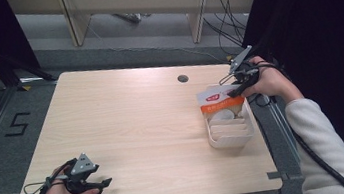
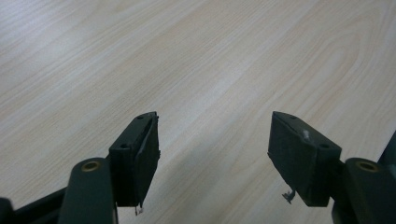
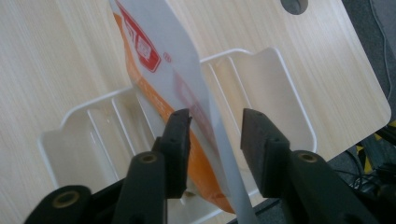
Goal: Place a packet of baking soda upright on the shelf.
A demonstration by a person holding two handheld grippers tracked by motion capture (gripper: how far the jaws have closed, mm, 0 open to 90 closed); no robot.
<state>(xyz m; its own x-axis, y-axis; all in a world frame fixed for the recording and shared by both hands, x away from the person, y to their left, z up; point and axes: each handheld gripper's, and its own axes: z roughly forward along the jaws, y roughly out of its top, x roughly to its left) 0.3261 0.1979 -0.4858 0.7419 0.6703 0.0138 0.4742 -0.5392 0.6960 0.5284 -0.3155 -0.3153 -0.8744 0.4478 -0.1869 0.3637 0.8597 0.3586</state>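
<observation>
Orange-and-white packet (image 3: 187, 100) stands between the right tool's (image 3: 214, 135) part-open jaws, over the tray (image 3: 289, 88); unclamped, it may slip or topple; left tool (image 2: 212, 154) gapes wide over bare surface (image 2: 196, 56).

One table (image 1: 128, 128), one white divided tray (image 1: 230, 140), one orange-and-white packet (image 1: 218, 98), two tools.

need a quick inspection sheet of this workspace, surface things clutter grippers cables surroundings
surface: light wood table, round grommet hole near far edge
job's things: white divided tray at right edge; orange-and-white packet standing in it
clutter: nothing seen
grippers: left gripper open over bare wood; right gripper with jaws either side of the packet, gap visible
cables: black cable along the right sleeve; more cables on the floor beyond the table
surroundings: grey floor, pale furniture legs behind
</observation>
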